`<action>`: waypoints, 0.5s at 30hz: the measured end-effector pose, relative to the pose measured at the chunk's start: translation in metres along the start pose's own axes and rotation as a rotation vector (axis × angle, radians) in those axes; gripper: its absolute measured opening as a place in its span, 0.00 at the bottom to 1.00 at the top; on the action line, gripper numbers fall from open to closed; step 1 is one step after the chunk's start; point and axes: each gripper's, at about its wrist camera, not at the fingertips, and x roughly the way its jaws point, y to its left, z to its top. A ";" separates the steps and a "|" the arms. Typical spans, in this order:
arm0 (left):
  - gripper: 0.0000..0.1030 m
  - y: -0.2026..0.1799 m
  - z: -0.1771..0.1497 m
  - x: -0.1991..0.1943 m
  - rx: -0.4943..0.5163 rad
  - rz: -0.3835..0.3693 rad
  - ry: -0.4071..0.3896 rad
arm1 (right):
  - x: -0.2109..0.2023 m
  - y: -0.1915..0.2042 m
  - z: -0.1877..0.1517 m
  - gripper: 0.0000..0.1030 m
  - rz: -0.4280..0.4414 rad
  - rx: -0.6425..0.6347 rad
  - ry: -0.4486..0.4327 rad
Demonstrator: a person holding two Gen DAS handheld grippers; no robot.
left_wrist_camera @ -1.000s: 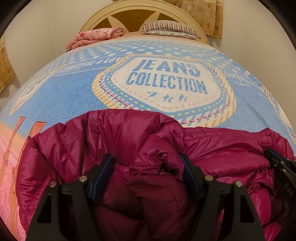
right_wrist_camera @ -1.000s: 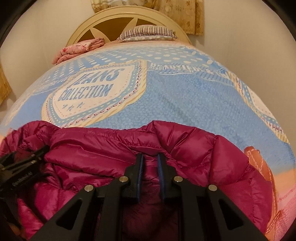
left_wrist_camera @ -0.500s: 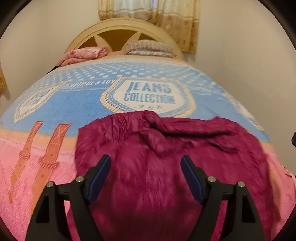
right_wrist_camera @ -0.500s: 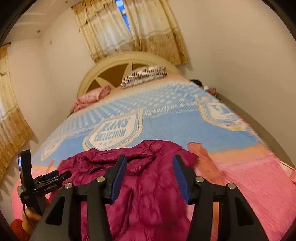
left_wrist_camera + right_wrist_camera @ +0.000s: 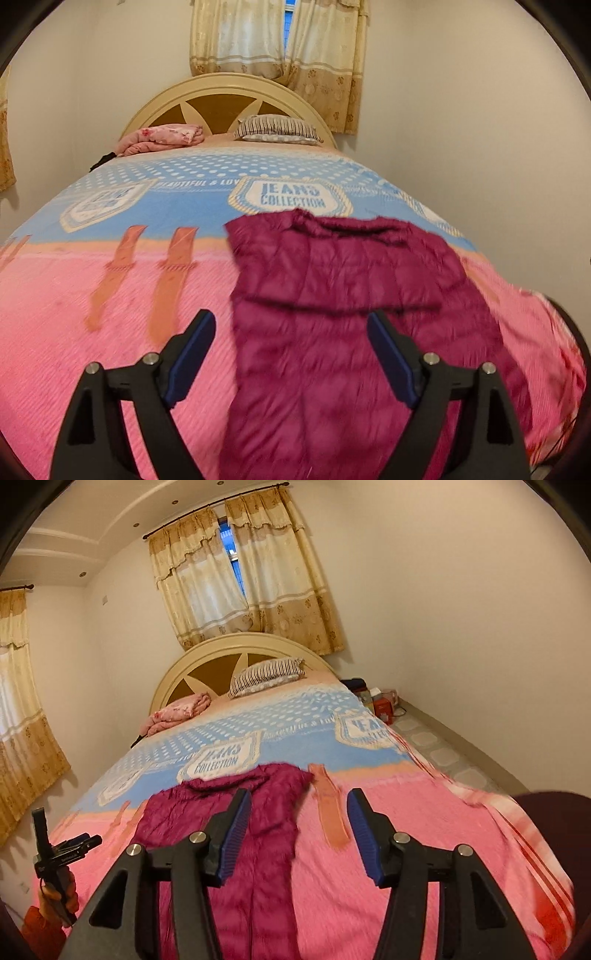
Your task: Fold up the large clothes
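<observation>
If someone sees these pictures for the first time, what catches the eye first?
The magenta puffer jacket lies spread flat on the near, pink part of the bedspread. Both the left gripper and the right gripper hover open above it, holding nothing. Behind, a "JEANS COLLECTION" badge marks the blue part.

This is a bedroom in a home. A bed (image 5: 424,834) with a pink and blue printed blanket fills the room. At its far end stand an arched cream headboard (image 5: 236,646) and a striped pillow (image 5: 267,672); above the headboard hang beige floral curtains (image 5: 243,583) over a window.
</observation>
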 end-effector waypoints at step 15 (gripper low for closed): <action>0.96 0.034 -0.132 -0.046 -0.077 -0.089 0.132 | 0.018 -0.002 -0.162 0.59 0.117 0.047 0.395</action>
